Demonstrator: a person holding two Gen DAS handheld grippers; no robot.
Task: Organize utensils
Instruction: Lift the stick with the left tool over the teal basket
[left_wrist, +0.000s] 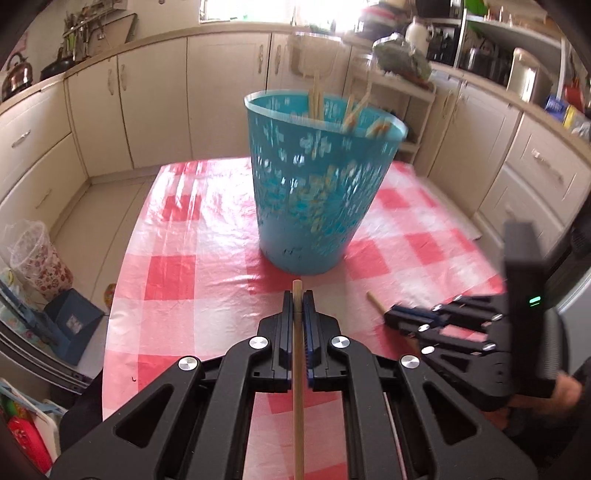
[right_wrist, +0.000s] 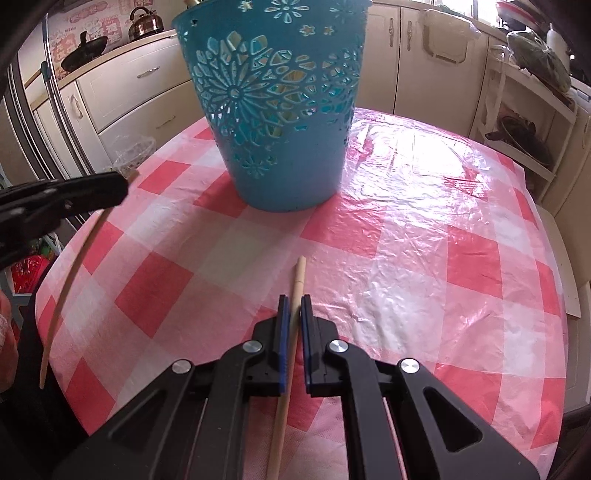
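A teal cut-out plastic basket (left_wrist: 314, 192) stands on the red-and-white checked tablecloth (left_wrist: 192, 229) and holds several wooden chopsticks (left_wrist: 316, 99). It also shows in the right wrist view (right_wrist: 280, 110). My left gripper (left_wrist: 298, 299) is shut on a wooden chopstick (left_wrist: 297, 387), just short of the basket's base. My right gripper (right_wrist: 292, 302) is shut on another wooden chopstick (right_wrist: 291, 332) above the cloth. The right gripper shows at the right of the left wrist view (left_wrist: 399, 317). The left gripper (right_wrist: 122, 184) and its chopstick (right_wrist: 70, 273) show at the left of the right wrist view.
Cream kitchen cabinets (left_wrist: 155, 103) ring the table. A patterned bin (left_wrist: 37, 258) and a blue box (left_wrist: 74, 325) sit on the floor to the left. A shelf unit (right_wrist: 524, 122) stands beyond the table's far right edge.
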